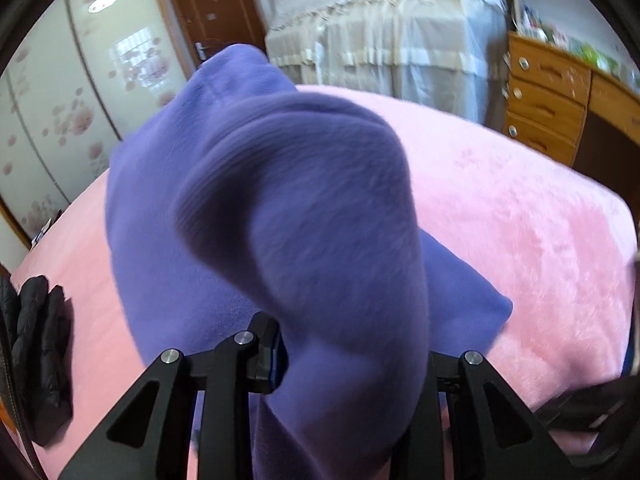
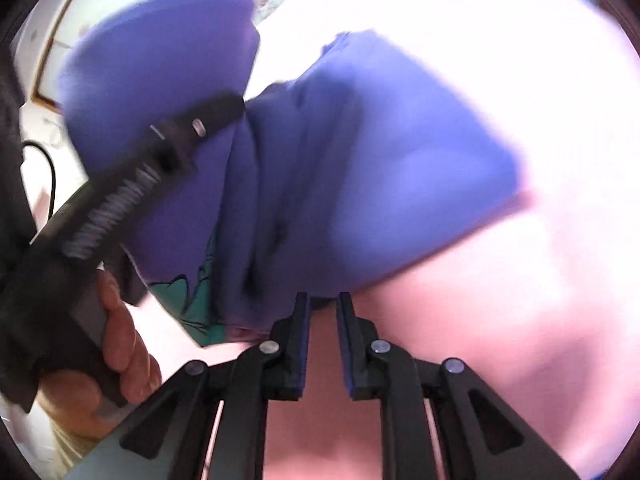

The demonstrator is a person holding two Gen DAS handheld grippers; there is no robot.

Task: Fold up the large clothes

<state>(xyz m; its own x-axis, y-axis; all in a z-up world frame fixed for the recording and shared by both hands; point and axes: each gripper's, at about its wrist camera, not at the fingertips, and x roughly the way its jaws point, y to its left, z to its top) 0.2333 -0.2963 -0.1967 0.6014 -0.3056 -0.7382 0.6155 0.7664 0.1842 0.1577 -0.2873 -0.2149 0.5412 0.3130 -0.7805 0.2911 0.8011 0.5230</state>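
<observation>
Left claw (image 1: 352, 344) clenched on a thick fold of the purple sweater (image 1: 224, 184), lifted over the pink blanket (image 1: 520, 216). Right claw (image 2: 323, 312) slack, gripping nothing, just below the sweater's near edge, nearest for a second pinch.

My left hand-held gripper (image 1: 352, 344) lifts a fold of the sweatshirt (image 1: 280, 200) above the bed (image 1: 520, 220); the rest lies on the blanket ahead. A jacket (image 1: 40, 352) sits at the bed's left edge, a dresser (image 1: 548, 96) far right
</observation>
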